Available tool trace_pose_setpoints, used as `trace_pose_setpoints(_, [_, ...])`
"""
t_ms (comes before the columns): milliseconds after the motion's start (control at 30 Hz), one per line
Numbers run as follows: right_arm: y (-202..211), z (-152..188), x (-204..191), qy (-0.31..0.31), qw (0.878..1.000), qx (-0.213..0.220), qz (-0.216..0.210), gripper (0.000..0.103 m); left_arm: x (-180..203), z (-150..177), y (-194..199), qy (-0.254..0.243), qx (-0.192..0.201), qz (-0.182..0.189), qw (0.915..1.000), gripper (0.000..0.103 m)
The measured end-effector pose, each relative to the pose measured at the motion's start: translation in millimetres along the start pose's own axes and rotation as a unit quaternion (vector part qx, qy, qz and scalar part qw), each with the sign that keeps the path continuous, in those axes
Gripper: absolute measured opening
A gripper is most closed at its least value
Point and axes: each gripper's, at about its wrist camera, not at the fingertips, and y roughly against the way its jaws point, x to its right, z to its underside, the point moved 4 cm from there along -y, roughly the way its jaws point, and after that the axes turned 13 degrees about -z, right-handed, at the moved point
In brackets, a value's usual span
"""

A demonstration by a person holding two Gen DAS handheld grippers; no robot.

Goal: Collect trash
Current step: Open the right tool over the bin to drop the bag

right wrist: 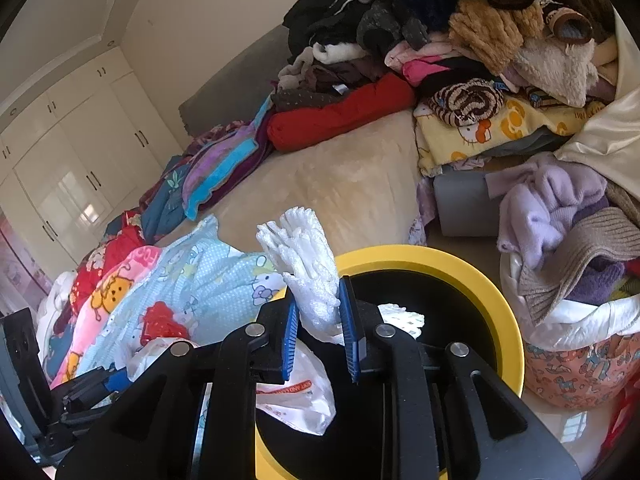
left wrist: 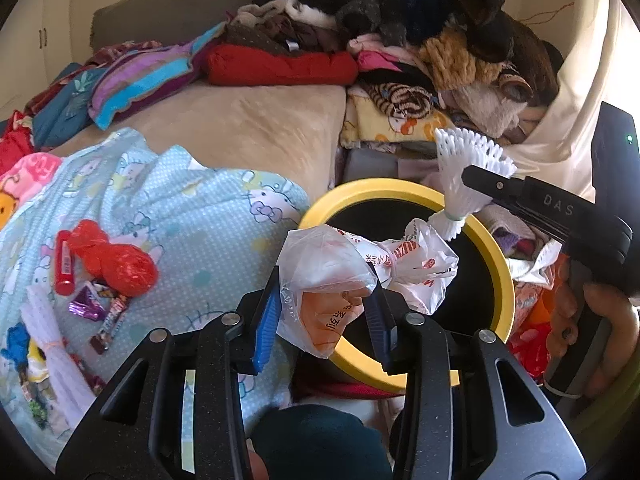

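My left gripper (left wrist: 324, 312) is shut on a crumpled white and orange plastic bag (left wrist: 340, 276), held over the rim of the yellow-rimmed bin (left wrist: 502, 268). My right gripper (right wrist: 320, 332) is shut on a white foam net sleeve (right wrist: 308, 268), also over the bin (right wrist: 504, 320). The right gripper (left wrist: 480, 180) with the foam net (left wrist: 464, 160) shows in the left wrist view. The plastic bag (right wrist: 296, 396) hangs below it in the right wrist view. More trash lies on the light blue blanket (left wrist: 192, 208): a red plastic bag (left wrist: 116, 260), candy wrappers (left wrist: 100, 308), a red tube (left wrist: 63, 264).
A beige bed (left wrist: 248, 120) holds piles of clothes (left wrist: 400, 20) at the back. A laundry basket (right wrist: 576, 364) full of clothes stands right of the bin. White wardrobes (right wrist: 64, 160) line the far left wall.
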Motion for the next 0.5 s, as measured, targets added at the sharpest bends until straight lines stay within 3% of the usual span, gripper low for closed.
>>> trace_pose_setpoints(167, [-2, 1, 11, -0.021, 1.0, -0.003, 0.007, 0.03, 6, 1, -8, 0.002, -0.016, 0.011, 0.9998, 0.035])
trace_pose_setpoints(367, [-3, 2, 16, -0.012, 1.0, -0.005, 0.025, 0.046, 8, -1, -9, 0.014, -0.008, 0.026, 0.9995, 0.071])
trace_pose_setpoints(500, [-4, 4, 18, -0.014, 0.999, -0.008, 0.028, 0.049, 1, -3, -3, 0.035, 0.004, 0.027, 0.999, 0.079])
